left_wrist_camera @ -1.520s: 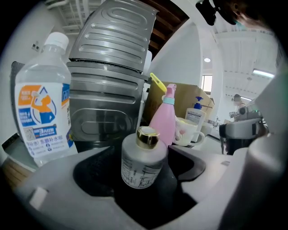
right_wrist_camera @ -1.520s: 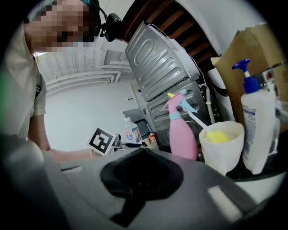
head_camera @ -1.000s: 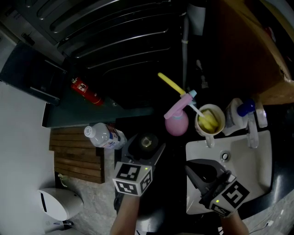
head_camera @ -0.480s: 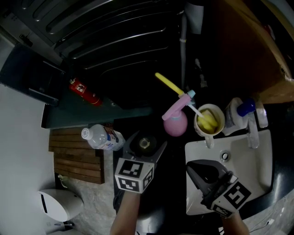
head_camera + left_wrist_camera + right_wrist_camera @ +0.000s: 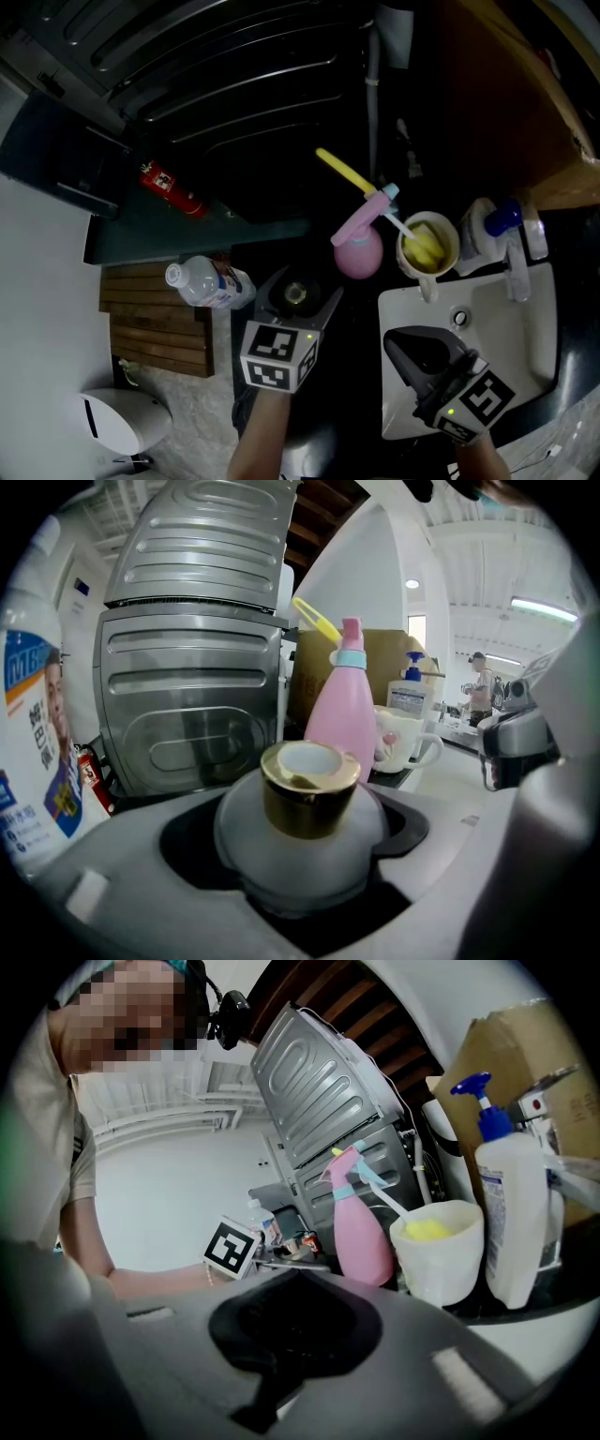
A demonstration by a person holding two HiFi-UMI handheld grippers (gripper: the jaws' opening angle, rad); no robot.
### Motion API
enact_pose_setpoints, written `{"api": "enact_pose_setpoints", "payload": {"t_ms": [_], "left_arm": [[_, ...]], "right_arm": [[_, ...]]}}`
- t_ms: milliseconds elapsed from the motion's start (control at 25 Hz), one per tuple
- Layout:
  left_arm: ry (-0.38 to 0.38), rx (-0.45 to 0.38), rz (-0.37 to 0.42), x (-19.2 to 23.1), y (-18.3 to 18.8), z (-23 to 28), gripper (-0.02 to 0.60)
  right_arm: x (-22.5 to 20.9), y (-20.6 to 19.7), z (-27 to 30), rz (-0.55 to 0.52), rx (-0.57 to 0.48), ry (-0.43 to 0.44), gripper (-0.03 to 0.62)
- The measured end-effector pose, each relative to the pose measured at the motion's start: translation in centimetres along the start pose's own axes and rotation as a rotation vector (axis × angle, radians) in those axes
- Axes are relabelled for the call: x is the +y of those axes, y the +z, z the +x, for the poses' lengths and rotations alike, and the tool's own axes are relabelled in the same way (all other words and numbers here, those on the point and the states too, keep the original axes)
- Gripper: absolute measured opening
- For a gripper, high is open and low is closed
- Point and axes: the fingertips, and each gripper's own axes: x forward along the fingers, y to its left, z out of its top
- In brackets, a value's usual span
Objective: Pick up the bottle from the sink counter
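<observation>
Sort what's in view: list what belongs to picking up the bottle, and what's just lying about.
Job in hand:
- gold-capped bottle, clamped in the left gripper

Lying about:
- pink spray bottle
- white mug
- blue-pump dispenser
- plastic water bottle
- red fire extinguisher

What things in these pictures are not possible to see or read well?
1. Bottle: in the left gripper view the jaws hide its base, and the head view is too dark to show what is under it.
2. Water bottle: in the left gripper view the left edge cuts off its label.
3. Pump bottle: in the right gripper view its label print is too small and blurred to read.
</observation>
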Motion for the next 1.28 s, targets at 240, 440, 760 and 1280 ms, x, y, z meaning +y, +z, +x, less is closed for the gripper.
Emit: {"api": "enact_pose_setpoints", "payload": {"t_ms": [240,440,760,1280], "left_arm": [[0.003,-0.007,0.014,0.0,0.1,-0.1,0.36],[-0.021,-0.028,-0.005,-0.3,0.1,-0.6,0.359],[-0.049,-0.075,-0.039,-0.8,0.4,-2.3,0.357],[-0.095,-0.191,-0.061,-2.4,2.5,-7.5,0.357]], "right_arm": [[0.0,-0.4,0.0,-0.006,0.012,-0.009,0.003],[0.1,-0.7,-0.3,-0.009,0.017,-0.013,0.003],[0.8,-0.6,-0.5,-0.039,0.022,-0.023,0.003],[3.6,0.7,-1.1,-0.107,-0.016,-0.06,0.003]]}}
